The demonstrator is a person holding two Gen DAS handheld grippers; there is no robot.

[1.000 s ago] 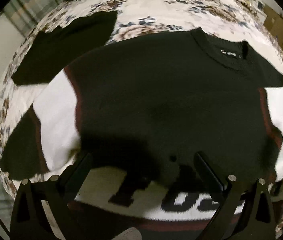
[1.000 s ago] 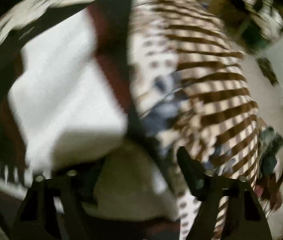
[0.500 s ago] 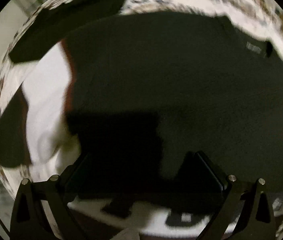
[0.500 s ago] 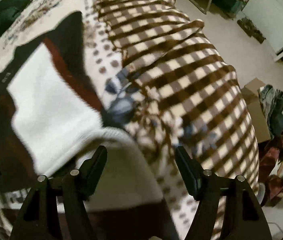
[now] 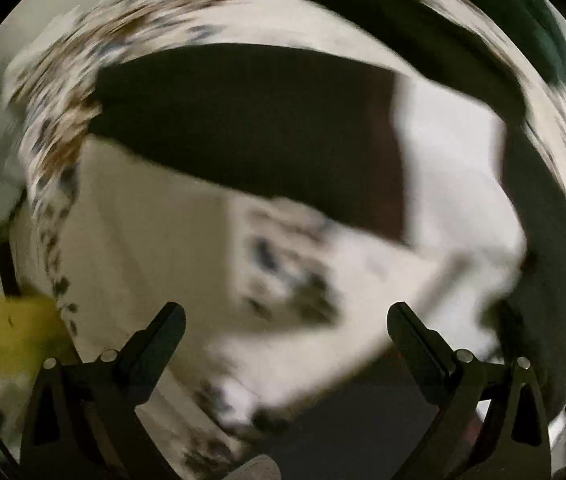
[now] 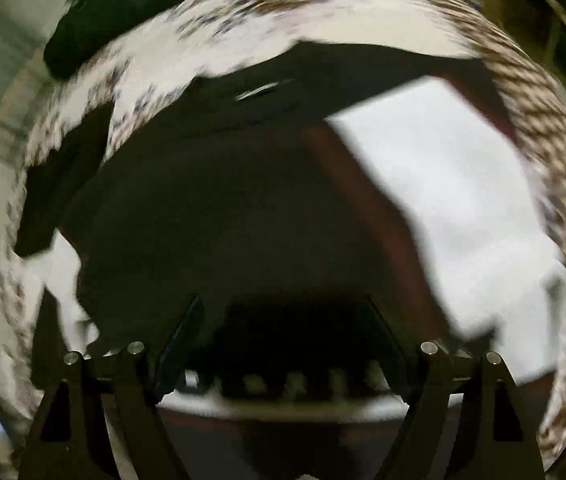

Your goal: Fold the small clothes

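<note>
Both cameras have swung since a second ago: the left gripper (image 5: pixel 285 320), then over the sweater's black chest, now looks across its sleeve (image 5: pixel 251 120), and the right gripper (image 6: pixel 283 320) has turned from the checked blanket (image 6: pixel 555 160) back onto the sweater (image 6: pixel 219 208). Each pair of fingers stands spread wide with nothing between them. The sweater lies flat on the floral bedspread (image 5: pixel 55 144), ahead of the right fingers; the black-and-white sleeve stretches beyond the left fingers, well apart from them.

To fold well, I'd judge the left should reach the sleeve's cuff end, pinch only one layer, and carry it across the chest without dragging the body.

Only the left view shows a yellow block (image 5: pixel 15 336) beside its left finger; only the right shows the neck label (image 6: pixel 263 90) and a dark green bundle (image 6: pixel 123 4) far beyond. Both are badly smeared.
</note>
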